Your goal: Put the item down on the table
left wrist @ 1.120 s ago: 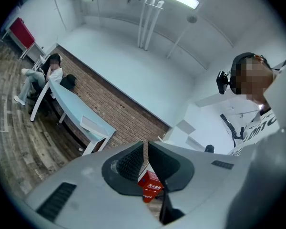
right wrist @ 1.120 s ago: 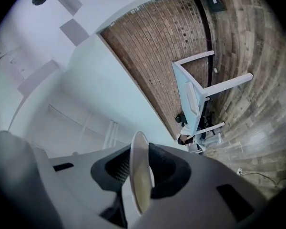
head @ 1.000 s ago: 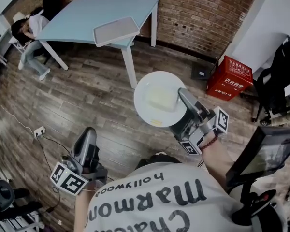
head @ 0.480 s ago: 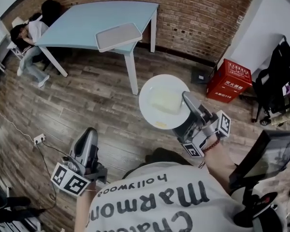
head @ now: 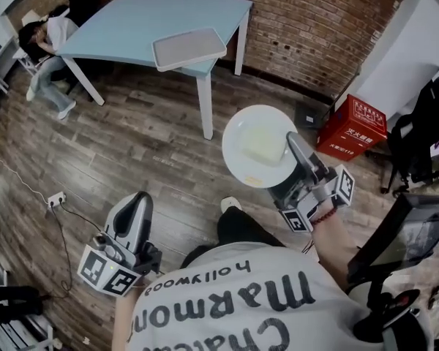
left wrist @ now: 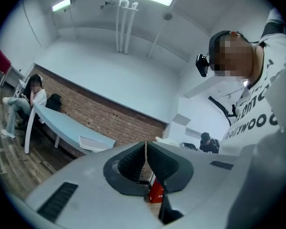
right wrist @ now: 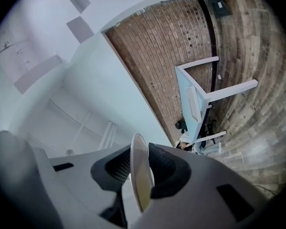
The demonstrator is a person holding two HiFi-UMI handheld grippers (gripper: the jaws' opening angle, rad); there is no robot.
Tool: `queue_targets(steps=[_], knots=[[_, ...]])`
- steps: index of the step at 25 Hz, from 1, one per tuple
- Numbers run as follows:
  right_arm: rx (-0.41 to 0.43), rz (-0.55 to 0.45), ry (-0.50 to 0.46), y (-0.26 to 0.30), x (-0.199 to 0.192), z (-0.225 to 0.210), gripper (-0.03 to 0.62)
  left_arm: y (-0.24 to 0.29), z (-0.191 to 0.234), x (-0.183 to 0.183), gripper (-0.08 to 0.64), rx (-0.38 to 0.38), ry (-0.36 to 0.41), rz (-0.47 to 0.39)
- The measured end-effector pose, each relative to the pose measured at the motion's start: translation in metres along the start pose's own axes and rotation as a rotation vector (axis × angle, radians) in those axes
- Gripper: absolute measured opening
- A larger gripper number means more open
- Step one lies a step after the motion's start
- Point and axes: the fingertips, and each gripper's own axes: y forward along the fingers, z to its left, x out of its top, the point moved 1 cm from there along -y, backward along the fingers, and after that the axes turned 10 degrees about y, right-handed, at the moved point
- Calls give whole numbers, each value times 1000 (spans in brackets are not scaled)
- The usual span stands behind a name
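Note:
A white round plate [head: 254, 143] with a pale yellowish patch in its middle hangs above the wooden floor, held at its near right rim by my right gripper [head: 296, 154], which is shut on it. In the right gripper view the plate [right wrist: 139, 175] shows edge-on, clamped between the two dark pads. My left gripper [head: 137, 212] is low at the left, shut and empty; its pads [left wrist: 157, 162] meet in the left gripper view. The light blue table [head: 117, 20] stands ahead by the brick wall, well away from the plate.
A grey tray [head: 189, 47] lies on the table's near right corner. A person [head: 45, 36] sits at the table's left end. A red box [head: 361, 127] stands by the wall at right, a black office chair [head: 424, 123] beyond it. A power strip [head: 56, 198] lies on the floor.
The plate and my right gripper have shifted a little to the right and forward in the view, and the table has come slightly closer. The left gripper stays low at the left.

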Motion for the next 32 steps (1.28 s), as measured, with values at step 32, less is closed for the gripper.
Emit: queue_targets(steps=[32], knots=[[-77,151,82,175,187,-51,87,145,162,-1,12,425,-104,-22]])
